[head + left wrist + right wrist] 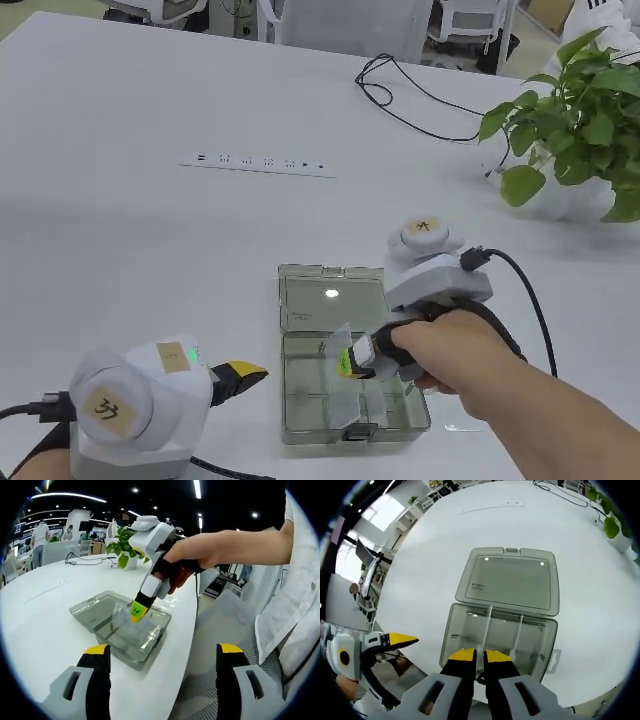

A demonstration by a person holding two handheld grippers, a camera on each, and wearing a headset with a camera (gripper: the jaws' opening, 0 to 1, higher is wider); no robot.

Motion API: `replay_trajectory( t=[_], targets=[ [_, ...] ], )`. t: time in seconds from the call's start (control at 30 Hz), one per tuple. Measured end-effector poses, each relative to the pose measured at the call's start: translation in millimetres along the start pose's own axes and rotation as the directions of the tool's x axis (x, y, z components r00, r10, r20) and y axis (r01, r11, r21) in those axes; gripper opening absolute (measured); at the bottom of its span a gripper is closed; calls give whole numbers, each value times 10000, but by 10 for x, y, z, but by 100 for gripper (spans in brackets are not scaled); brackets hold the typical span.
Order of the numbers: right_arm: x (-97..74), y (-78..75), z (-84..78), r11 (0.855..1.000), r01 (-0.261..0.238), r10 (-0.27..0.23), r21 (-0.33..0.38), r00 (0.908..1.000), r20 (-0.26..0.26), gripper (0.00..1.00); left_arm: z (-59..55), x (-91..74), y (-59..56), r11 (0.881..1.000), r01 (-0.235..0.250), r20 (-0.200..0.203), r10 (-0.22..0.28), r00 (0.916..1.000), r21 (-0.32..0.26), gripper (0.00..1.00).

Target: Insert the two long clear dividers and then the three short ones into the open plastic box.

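The open clear plastic box (pixel 300 415) lies on the white table with its lid (pixel 330 295) folded back. My right gripper (pixel 352 362) hangs over the box's base, shut on the top edge of a clear divider (pixel 345 392) that stands inside. In the right gripper view the jaws (pixel 479 656) pinch this divider (pixel 485 625), and a second long divider (pixel 518 630) stands parallel to it in the box (pixel 547 640). My left gripper (pixel 243 376) waits left of the box, open and holding nothing. Its own view shows its jaws (pixel 162 652) wide apart and the right gripper (pixel 137 610) over the box (pixel 85 612).
A white power strip (pixel 255 162) lies farther back on the table. A potted plant (pixel 580 120) and a black cable (pixel 400 95) sit at the back right. A small clear piece (pixel 462 428) rests on the table beside the box's right side.
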State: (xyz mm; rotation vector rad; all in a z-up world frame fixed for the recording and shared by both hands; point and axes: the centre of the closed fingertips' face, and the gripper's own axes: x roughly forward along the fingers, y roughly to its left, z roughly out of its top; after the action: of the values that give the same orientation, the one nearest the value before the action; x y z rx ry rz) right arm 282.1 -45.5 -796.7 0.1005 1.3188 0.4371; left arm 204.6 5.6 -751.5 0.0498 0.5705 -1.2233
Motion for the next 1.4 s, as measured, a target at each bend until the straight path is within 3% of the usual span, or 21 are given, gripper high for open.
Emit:
replay_trajectory(
  t=[0.23, 0.9, 1.4],
  targets=[
    [13, 4, -5, 9983, 241, -246, -524, 9997, -97, 7, 5, 16, -14, 10000, 21, 18, -21, 10000, -43, 88],
    [15, 2, -15, 9980, 205, -201, -597, 9998, 69, 7, -9, 23, -7, 10000, 45, -63, -45, 10000, -37, 88],
    [39, 21, 1, 9931, 381, -383, -1110, 9993, -2, 7, -40, 28, -7, 10000, 64, -126, -64, 9999, -47, 87]
  ],
)
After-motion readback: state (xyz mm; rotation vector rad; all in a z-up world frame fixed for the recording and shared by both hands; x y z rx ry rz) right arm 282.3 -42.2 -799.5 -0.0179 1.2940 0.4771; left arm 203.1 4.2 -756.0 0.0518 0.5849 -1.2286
